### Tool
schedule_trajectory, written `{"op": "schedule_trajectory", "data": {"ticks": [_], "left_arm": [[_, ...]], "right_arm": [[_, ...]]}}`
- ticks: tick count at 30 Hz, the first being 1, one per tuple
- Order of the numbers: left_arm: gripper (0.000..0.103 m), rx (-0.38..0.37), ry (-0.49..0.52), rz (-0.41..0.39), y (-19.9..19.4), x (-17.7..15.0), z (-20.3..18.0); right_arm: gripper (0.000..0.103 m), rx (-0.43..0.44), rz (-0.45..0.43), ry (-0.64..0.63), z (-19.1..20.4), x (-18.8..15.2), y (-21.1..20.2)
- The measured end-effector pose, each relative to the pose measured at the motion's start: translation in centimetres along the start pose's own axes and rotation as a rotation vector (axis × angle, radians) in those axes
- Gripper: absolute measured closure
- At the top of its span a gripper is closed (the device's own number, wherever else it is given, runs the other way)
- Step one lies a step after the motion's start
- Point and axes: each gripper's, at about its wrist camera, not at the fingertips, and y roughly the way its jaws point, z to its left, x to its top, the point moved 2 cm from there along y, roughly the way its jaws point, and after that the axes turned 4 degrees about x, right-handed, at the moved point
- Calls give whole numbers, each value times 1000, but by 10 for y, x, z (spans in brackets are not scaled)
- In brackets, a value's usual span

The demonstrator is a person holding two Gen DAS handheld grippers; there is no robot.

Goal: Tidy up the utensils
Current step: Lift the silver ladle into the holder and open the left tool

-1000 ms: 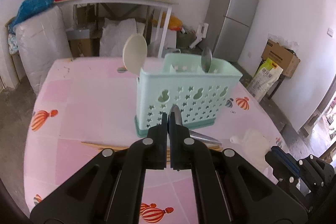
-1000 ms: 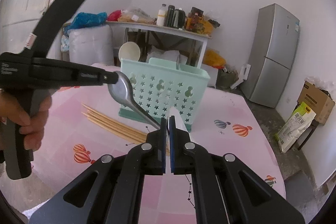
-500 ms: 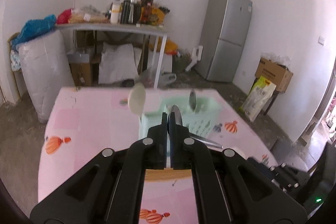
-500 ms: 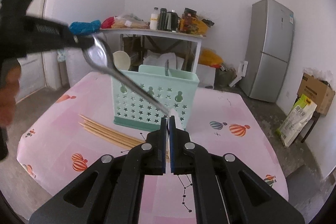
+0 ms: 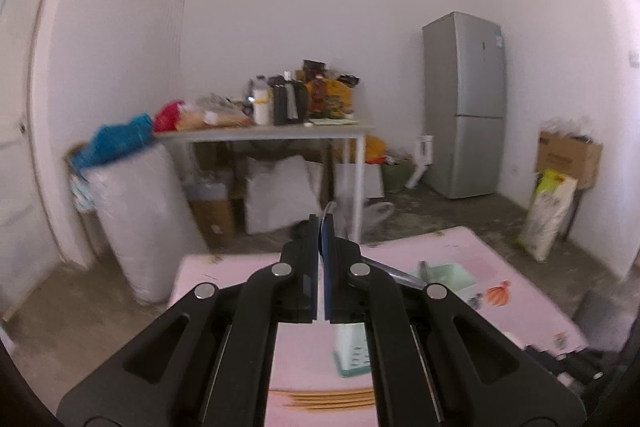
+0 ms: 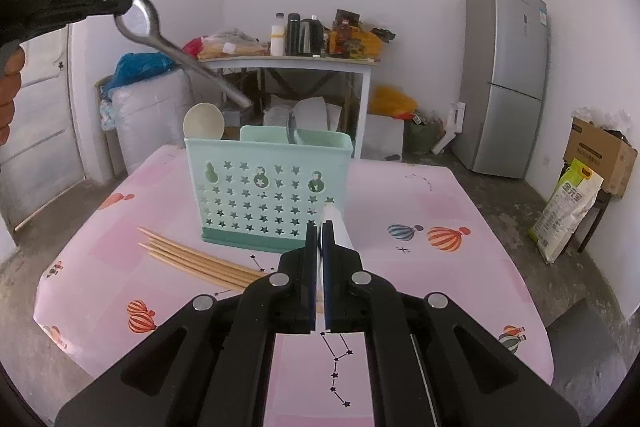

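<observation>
The metal spoon [image 6: 168,39] hangs clenched by its bowl in my left fingers [image 6: 120,3], high above and to the left of the mint caddy [image 6: 266,195], handle slanting down toward it; I judge this the carry-and-drop step, so next I must tip the handle down over an open slot, clear of the white spoon [image 6: 203,121] already standing inside. My right fingers [image 6: 319,227] grasp a white utensil [image 6: 336,227] just in front of the caddy, chopsticks [image 6: 200,259] lie to its left on the tabletop [image 6: 460,267], and there is open room above.
</observation>
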Motion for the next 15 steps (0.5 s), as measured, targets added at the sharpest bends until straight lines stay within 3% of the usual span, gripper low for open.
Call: {"op": "schedule_trajectory", "data": {"ticks": [8,15], "left_arm": [[103,150,141,-11,14,-10,-13],[103,156,186,24,36,-21,-28]], "right_arm": [[100,5,2,-3,0,1,2],[100,6,3,-7,1,2,2]]}}
